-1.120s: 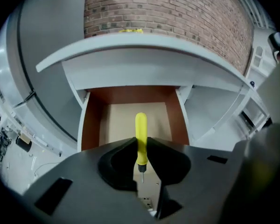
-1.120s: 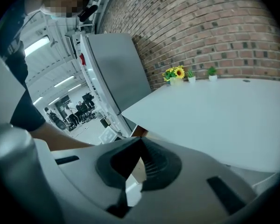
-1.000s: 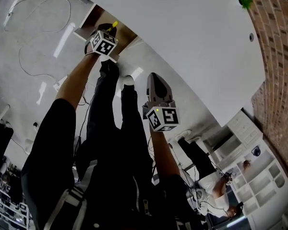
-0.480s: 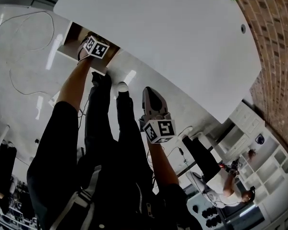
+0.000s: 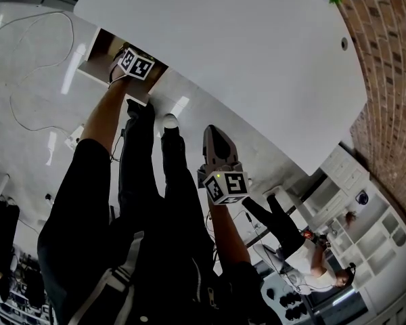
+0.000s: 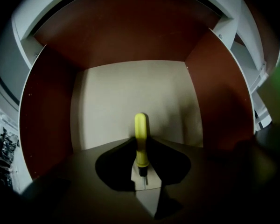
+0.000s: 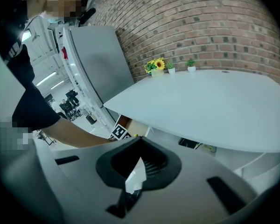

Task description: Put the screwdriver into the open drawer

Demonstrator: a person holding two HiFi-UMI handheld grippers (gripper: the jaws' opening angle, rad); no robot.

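The screwdriver [image 6: 140,125] has a yellow handle and a thin metal shaft. It points into the open drawer [image 6: 130,97], which has brown walls and a pale bottom. My left gripper [image 6: 141,141] is shut on the screwdriver near the base of the handle. In the head view the left gripper [image 5: 135,62] sits inside the drawer [image 5: 100,49] under the white table's [image 5: 257,53] edge, and the screwdriver is hidden. My right gripper [image 5: 214,133] hangs lower right beside the table, jaws together and holding nothing.
The person's legs and shoes [image 5: 168,121] stand between the drawer and the right gripper. A white cable [image 5: 27,114] loops over the floor on the left. A brick wall [image 5: 392,80] borders the right. Small potted flowers [image 7: 156,65] stand at the table's far edge.
The left gripper has gone down into the drawer with the screwdriver; the yellow handle that showed above its cube is now out of sight in the head view. The right gripper has barely moved.
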